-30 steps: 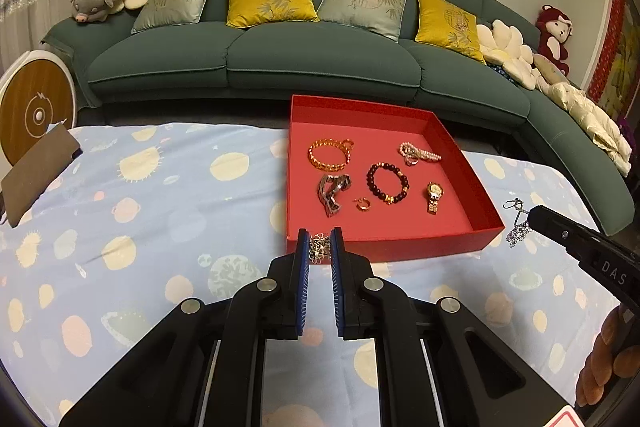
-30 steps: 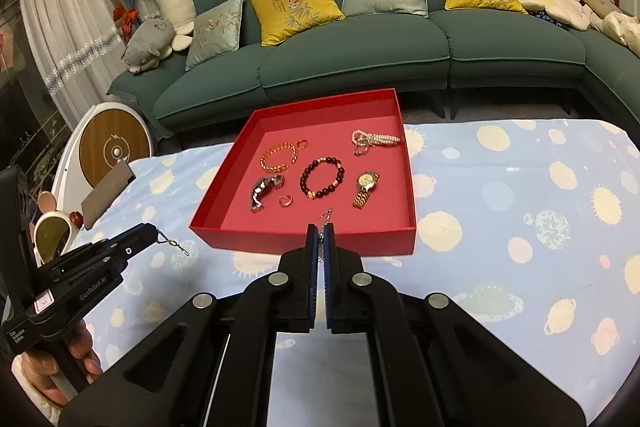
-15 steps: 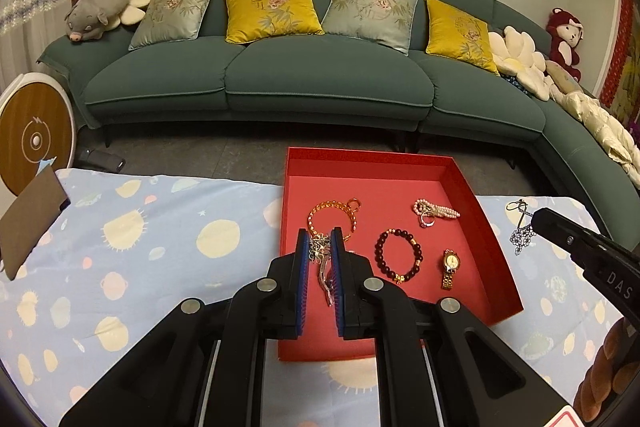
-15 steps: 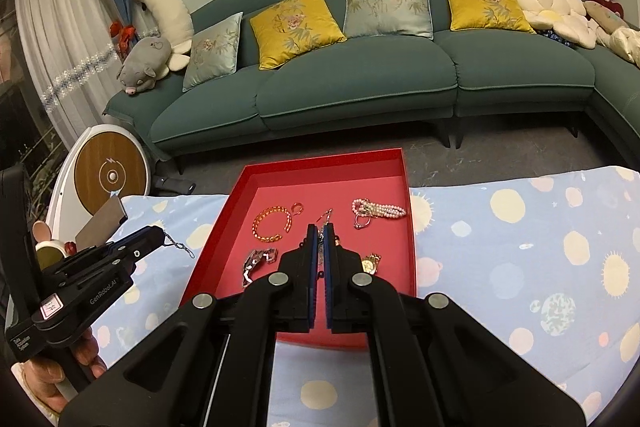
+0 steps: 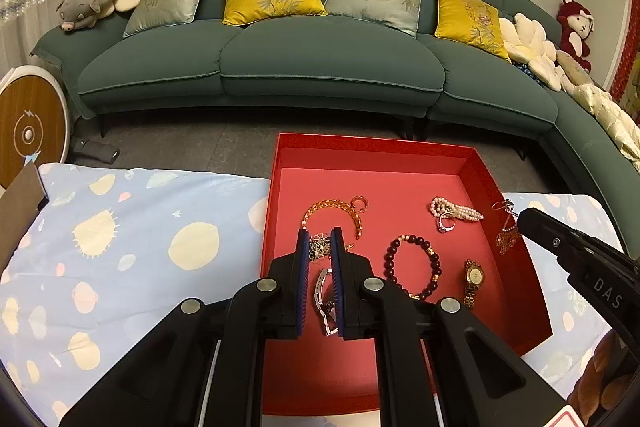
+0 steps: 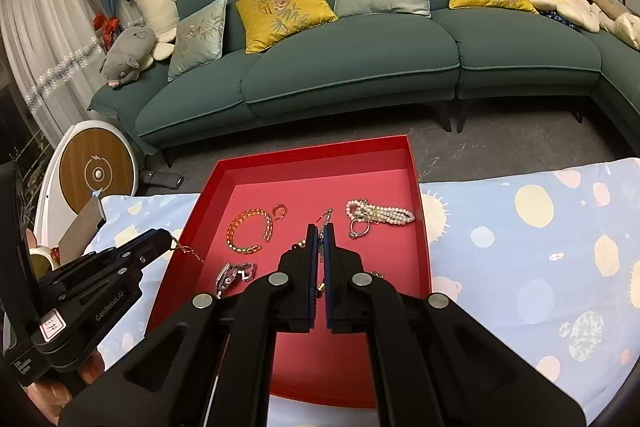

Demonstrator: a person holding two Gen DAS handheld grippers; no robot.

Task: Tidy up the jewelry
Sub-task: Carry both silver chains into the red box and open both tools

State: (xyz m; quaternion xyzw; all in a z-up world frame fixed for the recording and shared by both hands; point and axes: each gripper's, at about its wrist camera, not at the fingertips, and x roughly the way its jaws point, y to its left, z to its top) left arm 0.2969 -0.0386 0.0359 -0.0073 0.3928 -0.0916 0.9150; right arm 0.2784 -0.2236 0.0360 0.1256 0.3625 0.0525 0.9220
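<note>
- Your left gripper (image 5: 320,245) is pinching a small silvery bunch of chain (image 5: 319,246) between its blue pads, over the left part of the red tray (image 5: 516,287).
- Your right gripper (image 6: 320,239) is clamped on a thin chain earring (image 6: 325,218); a bit of it sticks up past the tips, above the middle of the tray.
- In the left wrist view the earring hangs from the right gripper's tip, at the tray's right wall.
- On the tray floor lie an orange bracelet (image 5: 334,211), a small pink hoop (image 5: 359,203), a pearl bracelet (image 5: 456,211) with a ring (image 5: 445,223) touching it, a dark bead bracelet (image 5: 412,265), a gold watch (image 5: 473,281) and a silver watch (image 6: 234,273).
- The tray sits on a pale blue cloth (image 5: 120,247) with spots, its far end reaching past the cloth's edge.
- A green sofa (image 5: 280,59) stands behind.
</note>
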